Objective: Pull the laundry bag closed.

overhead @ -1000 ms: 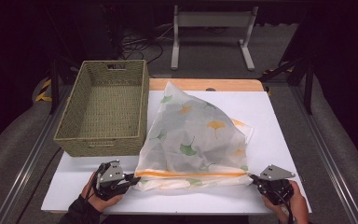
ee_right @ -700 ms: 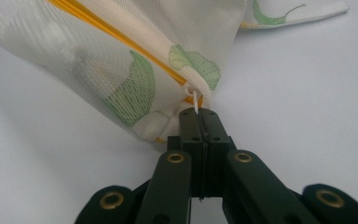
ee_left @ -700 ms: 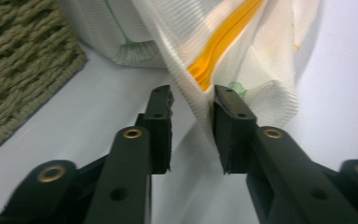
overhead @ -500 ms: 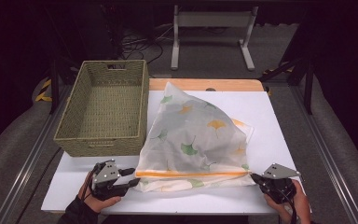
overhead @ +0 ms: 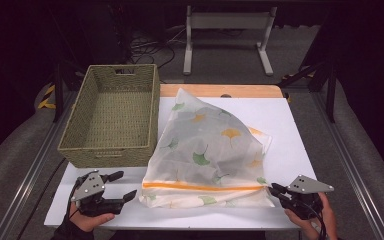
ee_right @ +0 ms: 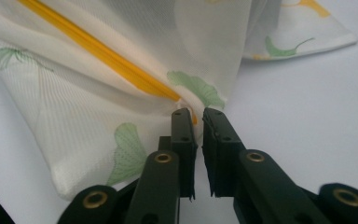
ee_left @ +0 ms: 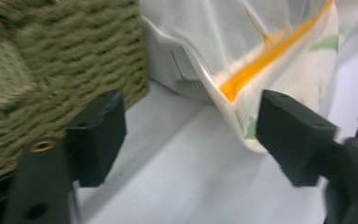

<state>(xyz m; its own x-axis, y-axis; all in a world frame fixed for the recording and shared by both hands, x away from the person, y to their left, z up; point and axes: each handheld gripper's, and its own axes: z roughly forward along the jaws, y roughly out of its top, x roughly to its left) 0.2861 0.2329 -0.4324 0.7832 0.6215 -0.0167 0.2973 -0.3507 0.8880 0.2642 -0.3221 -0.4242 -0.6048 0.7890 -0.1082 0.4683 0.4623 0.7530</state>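
A white mesh bag (overhead: pixel 210 150), printed with green and yellow ginkgo leaves and crossed near its front edge by an orange zipper (overhead: pixel 202 186), lies in the middle of the white worktop (overhead: pixel 290 125). Its top is bunched up into a soft peak, and its left side sits just beside a woven basket (overhead: pixel 112 117) that stands on the worktop's left part.

The left tongs (overhead: pixel 122 186) sit low at the front left, held in a hand (overhead: pixel 87 220), with the jaws spread wide and nothing between them. From the left gripper view the bag's near corner and the end of the orange zipper hang just beyond the gap, with the basket's wall off to one side.

The right tongs (overhead: pixel 275 190) rest at the front right corner of the bag, held in the other hand (overhead: pixel 312 222). In the right gripper view the jaws are drawn nearly together, pinching the mesh at the very end of the zipper, beside a green leaf print.
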